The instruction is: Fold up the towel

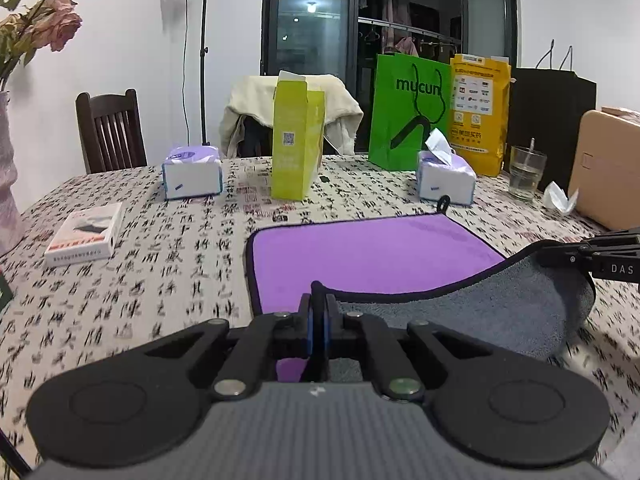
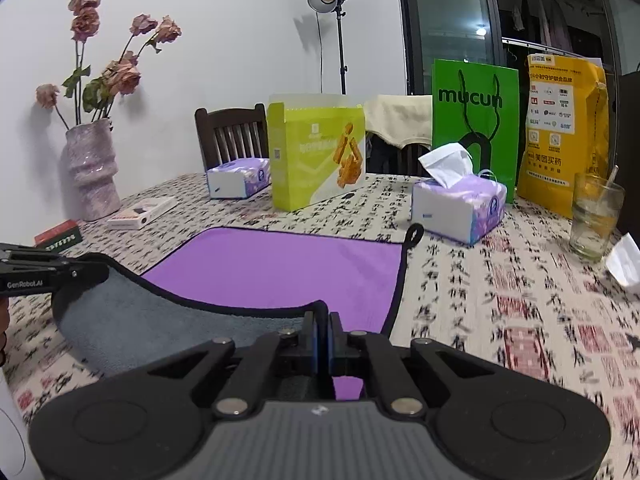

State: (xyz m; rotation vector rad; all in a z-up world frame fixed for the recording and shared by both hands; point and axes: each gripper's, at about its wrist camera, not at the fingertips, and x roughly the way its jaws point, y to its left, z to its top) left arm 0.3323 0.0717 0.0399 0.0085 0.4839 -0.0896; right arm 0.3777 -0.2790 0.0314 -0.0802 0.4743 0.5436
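Closest to us in the left wrist view, our left tool (image 1: 319, 300) has its fingers pressed together on the black-bound edge of the towel (image 1: 372, 256), pinching its near left corner. That towel lies on the worktop (image 1: 168, 272) with its purple face up across the far half, while the near edge is lifted and curls over — we see the grey underside (image 1: 480, 312) sagging between the two grips. At three o'clock in the same view our right tool (image 1: 560, 254) comes in from the side, clamped on the other near corner. From the right wrist view the same tool (image 2: 323, 320) is closed on the towel's hem, purple cloth (image 2: 280, 268) stretching away toward twelve o'clock, a small black hanging loop (image 2: 415, 234) at its far right corner.

Sweeping left to right beyond the towel: a vase of dried roses (image 2: 91, 168) at ten o'clock, a small white box (image 1: 85, 234) lying flat, a closed tissue pack (image 1: 192, 174), an upright lime-green carton (image 1: 296, 140) at twelve, a green paper bag (image 1: 408, 112) — a second tissue pack (image 1: 445, 178) just before it with a sheet sticking up — then a yellow bag (image 1: 480, 112) and a drinking glass (image 1: 526, 172) at two o'clock.
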